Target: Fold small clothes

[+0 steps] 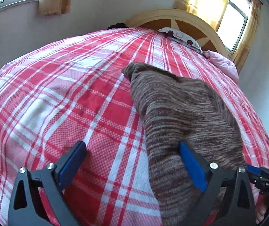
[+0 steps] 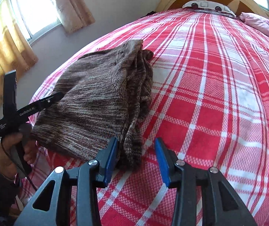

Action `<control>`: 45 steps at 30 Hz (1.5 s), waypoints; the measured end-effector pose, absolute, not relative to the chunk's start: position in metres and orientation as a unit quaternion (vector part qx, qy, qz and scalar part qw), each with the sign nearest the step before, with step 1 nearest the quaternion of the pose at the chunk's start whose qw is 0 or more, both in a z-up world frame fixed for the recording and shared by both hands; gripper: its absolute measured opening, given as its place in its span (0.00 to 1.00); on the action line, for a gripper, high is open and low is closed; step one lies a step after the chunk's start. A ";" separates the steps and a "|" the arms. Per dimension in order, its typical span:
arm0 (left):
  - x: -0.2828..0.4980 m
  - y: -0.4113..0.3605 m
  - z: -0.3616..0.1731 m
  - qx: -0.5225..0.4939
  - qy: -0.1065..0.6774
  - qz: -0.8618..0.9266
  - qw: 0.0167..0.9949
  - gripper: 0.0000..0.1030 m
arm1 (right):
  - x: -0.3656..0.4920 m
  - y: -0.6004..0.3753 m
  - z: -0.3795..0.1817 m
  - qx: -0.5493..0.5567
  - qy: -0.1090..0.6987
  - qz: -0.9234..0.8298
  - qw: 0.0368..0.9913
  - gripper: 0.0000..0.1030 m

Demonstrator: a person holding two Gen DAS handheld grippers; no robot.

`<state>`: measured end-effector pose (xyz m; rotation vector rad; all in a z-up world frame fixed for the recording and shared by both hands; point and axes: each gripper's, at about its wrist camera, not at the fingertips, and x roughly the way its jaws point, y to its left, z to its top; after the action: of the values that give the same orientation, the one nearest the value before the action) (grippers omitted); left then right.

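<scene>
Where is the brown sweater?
The sweater lies folded on the plaid bed cover, near the edge. In the right wrist view it is left of centre, between both hand-held grippers.

Folded brown knit garment [image 2: 100, 101] on plaid bedspread [image 2: 210, 94].

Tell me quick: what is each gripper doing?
Left gripper: open, holding nothing.
Right gripper: open, sweater edge between the jaws, not gripped.

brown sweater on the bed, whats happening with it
A person with a gripper in each hand is folding the brown knit sweater on the red plaid bedspread. It lies partly folded. The left gripper is wide open, holding nothing. The right gripper is open at the sweater's near edge.
</scene>
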<state>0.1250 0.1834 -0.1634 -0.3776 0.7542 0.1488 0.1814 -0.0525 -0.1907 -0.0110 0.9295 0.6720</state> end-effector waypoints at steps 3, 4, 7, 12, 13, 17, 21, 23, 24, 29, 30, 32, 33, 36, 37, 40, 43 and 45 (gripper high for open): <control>0.112 0.176 -0.154 -0.172 0.366 0.078 0.911 0.96 | 0.177 -0.057 -0.190 0.007 0.442 0.321 0.837 0.41; 0.107 0.170 -0.151 -0.166 0.367 0.076 0.912 0.96 | 0.176 -0.058 -0.190 0.007 0.442 0.319 0.838 0.41; 0.091 0.157 -0.138 -0.145 0.364 0.070 0.917 0.96 | 0.171 -0.065 -0.188 0.020 0.441 0.309 0.842 0.42; 0.064 0.143 -0.112 -0.111 0.325 0.065 0.937 0.97 | 0.148 -0.075 -0.162 0.032 0.405 0.298 0.864 0.45; 0.063 0.141 -0.108 -0.104 0.318 0.066 0.940 0.97 | 0.141 -0.075 -0.153 0.031 0.390 0.300 0.870 0.50; 0.056 0.132 -0.094 -0.079 0.297 0.065 0.949 0.97 | 0.120 -0.071 -0.123 0.022 0.343 0.309 0.887 0.52; 0.053 0.130 -0.085 -0.084 0.288 0.057 0.952 0.97 | 0.098 -0.070 -0.097 0.011 0.303 0.314 0.900 0.52; 0.052 0.130 -0.083 -0.083 0.284 0.056 0.954 0.97 | 0.090 -0.070 -0.089 0.007 0.291 0.313 0.904 0.52; 0.049 0.127 -0.081 -0.081 0.283 0.056 0.954 0.97 | 0.085 -0.069 -0.085 0.006 0.284 0.314 0.906 0.52; 0.045 0.123 -0.078 -0.080 0.280 0.056 0.955 0.97 | 0.078 -0.070 -0.080 0.002 0.277 0.316 0.907 0.52; 0.044 0.122 -0.077 -0.080 0.278 0.056 0.956 0.97 | 0.077 -0.071 -0.080 0.003 0.278 0.317 0.907 0.52; 0.043 0.120 -0.074 -0.076 0.273 0.056 0.957 0.97 | 0.076 -0.072 -0.081 0.005 0.280 0.316 0.906 0.52; 0.042 0.119 -0.073 -0.074 0.271 0.056 0.958 0.97 | 0.075 -0.073 -0.082 0.005 0.280 0.316 0.906 0.52; 0.041 0.116 -0.071 -0.071 0.270 0.055 0.959 0.97 | 0.074 -0.074 -0.081 0.006 0.279 0.317 0.907 0.52; 0.041 0.115 -0.071 -0.070 0.270 0.055 0.959 0.97 | 0.073 -0.074 -0.081 0.007 0.279 0.317 0.907 0.52; 0.040 0.113 -0.071 -0.068 0.269 0.054 0.959 0.97 | 0.072 -0.075 -0.081 0.007 0.277 0.317 0.907 0.52; 0.040 0.110 -0.071 -0.066 0.270 0.053 0.959 0.97 | 0.071 -0.076 -0.081 0.010 0.276 0.315 0.908 0.52; 0.040 0.109 -0.071 -0.064 0.270 0.052 0.959 0.99 | 0.071 -0.077 -0.082 0.011 0.276 0.315 0.908 0.52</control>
<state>0.0397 0.1088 -0.0709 -0.1298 0.5482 0.1048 0.0706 -0.0766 -0.0816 0.0224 0.5697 0.6509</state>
